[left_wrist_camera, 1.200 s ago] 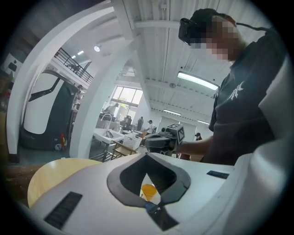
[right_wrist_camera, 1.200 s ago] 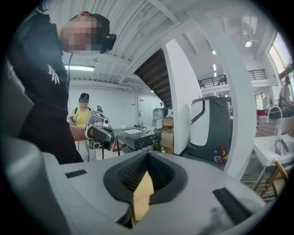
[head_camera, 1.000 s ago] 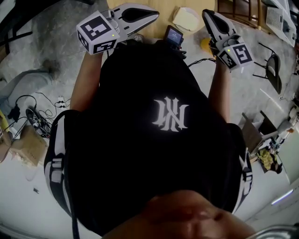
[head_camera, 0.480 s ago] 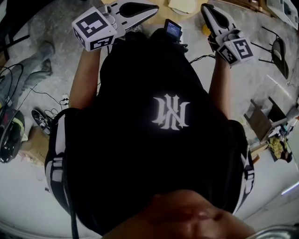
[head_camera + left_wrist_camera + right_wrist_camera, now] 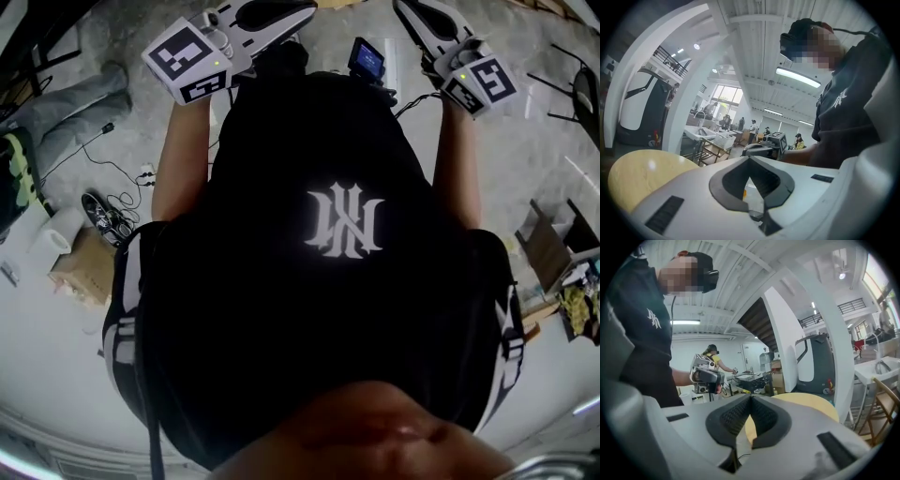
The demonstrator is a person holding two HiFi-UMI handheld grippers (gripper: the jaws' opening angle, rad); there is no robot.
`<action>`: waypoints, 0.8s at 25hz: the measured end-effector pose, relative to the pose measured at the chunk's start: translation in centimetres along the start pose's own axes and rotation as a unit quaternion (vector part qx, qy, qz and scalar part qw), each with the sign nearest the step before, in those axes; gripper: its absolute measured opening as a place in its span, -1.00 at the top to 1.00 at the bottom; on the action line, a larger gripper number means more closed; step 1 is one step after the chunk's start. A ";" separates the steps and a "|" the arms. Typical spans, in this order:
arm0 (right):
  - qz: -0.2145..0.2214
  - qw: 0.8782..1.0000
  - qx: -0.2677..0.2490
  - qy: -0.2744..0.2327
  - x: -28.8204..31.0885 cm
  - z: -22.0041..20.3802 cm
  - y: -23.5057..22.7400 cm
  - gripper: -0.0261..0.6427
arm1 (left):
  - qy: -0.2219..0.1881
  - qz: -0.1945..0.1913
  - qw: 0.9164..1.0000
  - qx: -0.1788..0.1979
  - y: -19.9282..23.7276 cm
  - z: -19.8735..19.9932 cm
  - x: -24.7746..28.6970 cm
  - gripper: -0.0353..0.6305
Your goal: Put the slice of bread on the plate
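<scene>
1. Out in front of the chest, the left gripper (image 5: 750, 158) is closed on nothing: tips touching, only floor showing past them, and the round tabletop (image 5: 640, 176) off to its left.
2. Right gripper (image 5: 751, 397), same story: jaws pressed together and empty, with the tabletop edge just beyond them.
3. Bread and plate? Neither shows in any view, so I can't say where they lie or how far apart they are.
4. First worry: going in with the jaws closed. A closed tip would likely shove the slice along the tabletop, maybe off the edge, rather than take it.
5. Second: bread is soft. Too hard a pinch could crush or tear it. A thin grip on one corner could let it droop and fall short of the plate.
6. Third: the two grippers sit near each other, angled inward. If both reach at once, they could knock together and jolt the slice loose.
</scene>
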State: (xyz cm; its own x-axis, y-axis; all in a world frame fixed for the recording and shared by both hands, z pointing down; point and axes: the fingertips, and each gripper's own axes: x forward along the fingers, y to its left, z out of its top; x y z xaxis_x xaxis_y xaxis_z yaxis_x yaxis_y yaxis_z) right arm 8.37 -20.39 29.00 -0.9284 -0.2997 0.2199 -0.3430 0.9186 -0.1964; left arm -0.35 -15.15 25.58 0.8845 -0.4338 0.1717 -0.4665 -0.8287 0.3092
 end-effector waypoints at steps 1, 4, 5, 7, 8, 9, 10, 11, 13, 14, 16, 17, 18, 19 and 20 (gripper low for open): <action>0.005 1.000 0.000 -0.002 -0.7 -0.5 0.9 0.91 | 0.002 0.001 1.000 -0.001 -1.2 -0.5 0.0 0.87; 0.015 1.000 0.014 -0.013 -3.9 -2.2 2.9 0.91 | 0.005 0.012 1.000 -0.001 -4.8 -1.8 0.5 0.87; 0.017 0.999 0.023 -0.019 -5.1 -2.7 3.4 0.91 | 0.004 0.017 1.000 -0.002 -6.0 -2.2 0.7 0.87; 0.023 0.998 0.042 -0.034 -7.0 -3.5 4.3 0.91 | 0.005 0.027 1.000 -0.006 -8.0 -2.9 0.9 0.87; 0.027 0.997 0.051 -0.043 -7.8 -3.9 4.9 0.91 | 0.011 0.030 0.999 -0.009 -8.8 -3.5 0.8 0.87; 0.032 0.997 0.059 -0.050 -8.5 -4.2 5.7 0.91 | 0.019 0.032 0.999 -0.011 -9.7 -4.0 0.7 0.87; 0.037 0.996 0.062 -0.054 -9.2 -4.4 6.5 0.91 | 0.027 0.032 0.999 -0.012 -10.6 -4.4 0.7 0.87; 0.041 0.996 0.059 -0.056 -9.8 -4.5 7.2 0.91 | 0.031 0.030 0.999 -0.010 -11.4 -4.6 0.7 0.87; 0.047 0.996 0.047 -0.056 -10.5 -4.5 8.4 0.91 | 0.030 0.028 0.999 -0.004 -12.3 -4.4 0.6 0.87; 0.048 0.996 0.044 -0.059 -10.7 -4.4 9.1 0.91 | 0.027 0.028 0.999 -0.001 -12.7 -4.2 0.3 0.87; 0.048 0.995 0.052 -0.072 -11.1 -4.2 10.8 0.92 | 0.023 0.023 0.999 0.006 -13.6 -4.2 -0.4 0.87; 0.047 0.994 0.060 -0.082 -11.4 -4.0 11.5 0.92 | 0.023 0.018 0.999 0.011 -14.1 -4.3 -0.6 0.87; 0.044 0.993 0.068 -0.090 -11.8 -3.8 12.0 0.92 | 0.023 0.012 1.000 0.017 -14.7 -4.4 -0.8 0.87; 0.042 0.992 0.075 -0.097 -12.2 -3.5 12.5 0.92 | 0.022 0.005 0.999 0.024 -15.5 -4.4 -0.9 0.87; 0.041 0.991 0.078 -0.100 -12.5 -3.4 13.1 0.92 | 0.019 -0.001 0.999 0.028 -16.3 -4.6 -0.9 0.87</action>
State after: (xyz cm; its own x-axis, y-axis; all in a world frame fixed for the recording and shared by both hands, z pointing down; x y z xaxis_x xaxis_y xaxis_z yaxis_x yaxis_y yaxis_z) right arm 16.01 -3.72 26.93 -0.9588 -0.2841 0.0068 -0.2680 0.8961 -0.3538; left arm 6.39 0.35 24.68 0.8839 -0.4193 0.2073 -0.4627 -0.8484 0.2570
